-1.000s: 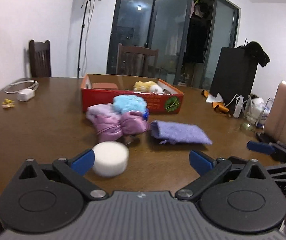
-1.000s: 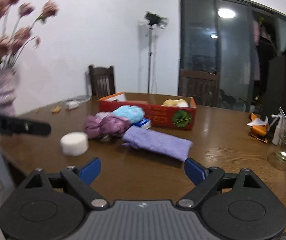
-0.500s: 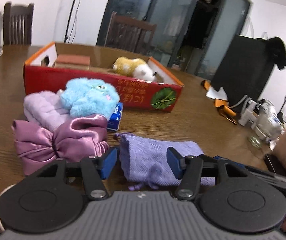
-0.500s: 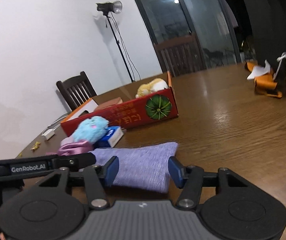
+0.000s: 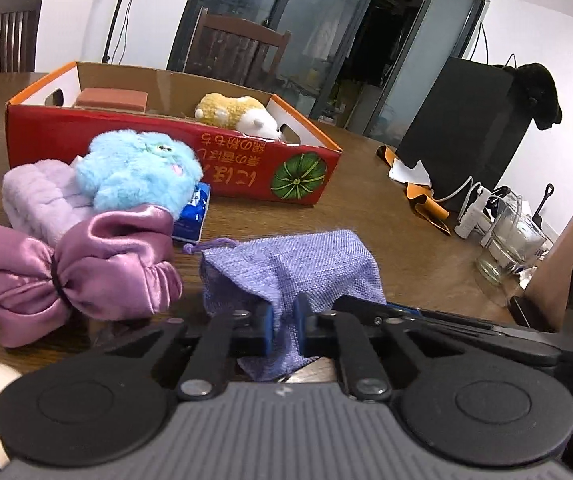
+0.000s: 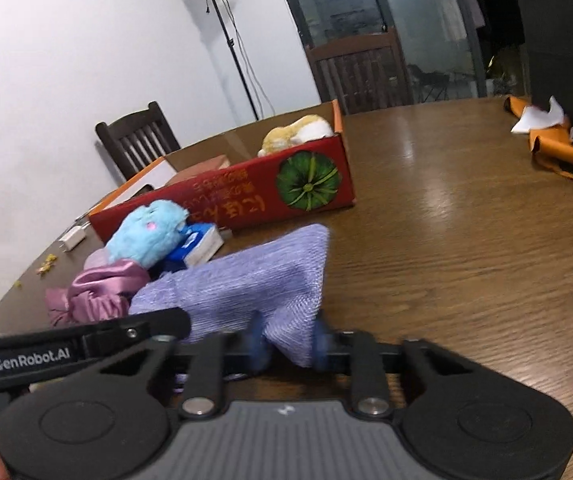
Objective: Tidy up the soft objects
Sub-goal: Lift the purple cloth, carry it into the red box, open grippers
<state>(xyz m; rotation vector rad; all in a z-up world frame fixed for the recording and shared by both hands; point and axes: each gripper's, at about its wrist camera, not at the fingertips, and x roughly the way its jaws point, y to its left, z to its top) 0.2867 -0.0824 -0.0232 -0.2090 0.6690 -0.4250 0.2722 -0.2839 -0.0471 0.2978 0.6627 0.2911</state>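
Between both tools, rumpled lilac woven pouch, seemingly lifted.

The left gripper's black arm carries the white wordmark "GenRobot.AI". The red cardboard box bears a row of yellow East Asian characters, seen upside down and not legible, beside a green pumpkin emblem. Print on the blue packet is too small to read.
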